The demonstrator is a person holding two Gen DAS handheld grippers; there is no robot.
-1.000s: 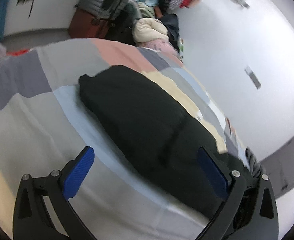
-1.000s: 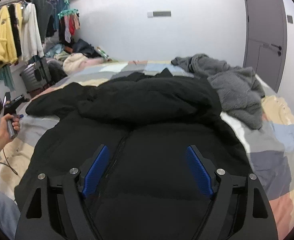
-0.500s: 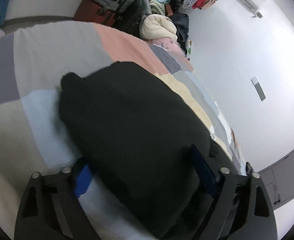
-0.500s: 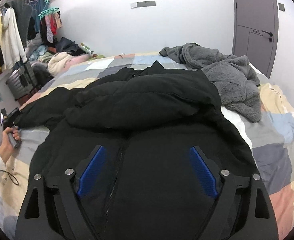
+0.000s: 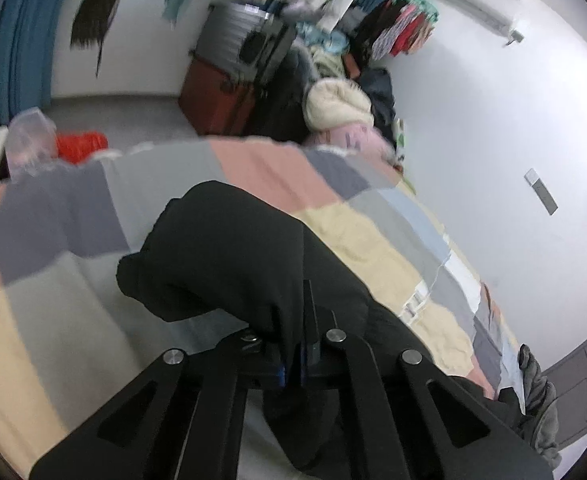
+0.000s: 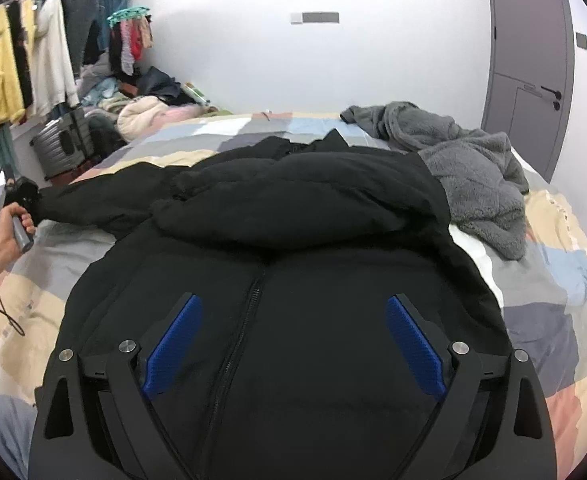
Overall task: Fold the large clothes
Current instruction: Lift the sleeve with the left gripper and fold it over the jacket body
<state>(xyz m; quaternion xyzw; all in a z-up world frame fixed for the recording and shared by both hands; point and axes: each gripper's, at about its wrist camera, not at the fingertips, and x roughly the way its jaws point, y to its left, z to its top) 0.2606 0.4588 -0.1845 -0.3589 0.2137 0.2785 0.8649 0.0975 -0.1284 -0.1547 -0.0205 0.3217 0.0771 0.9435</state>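
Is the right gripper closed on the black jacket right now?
No, the right gripper hangs open above the black jacket, its blue pads wide apart.

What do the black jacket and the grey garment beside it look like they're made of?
Black jacket: likely a padded synthetic shell, matte and smooth, puffy in bulk, with a front zipper. Grey garment: looks like fleece or plush, its surface fuzzy and nubbly. Neither fibre can be confirmed.
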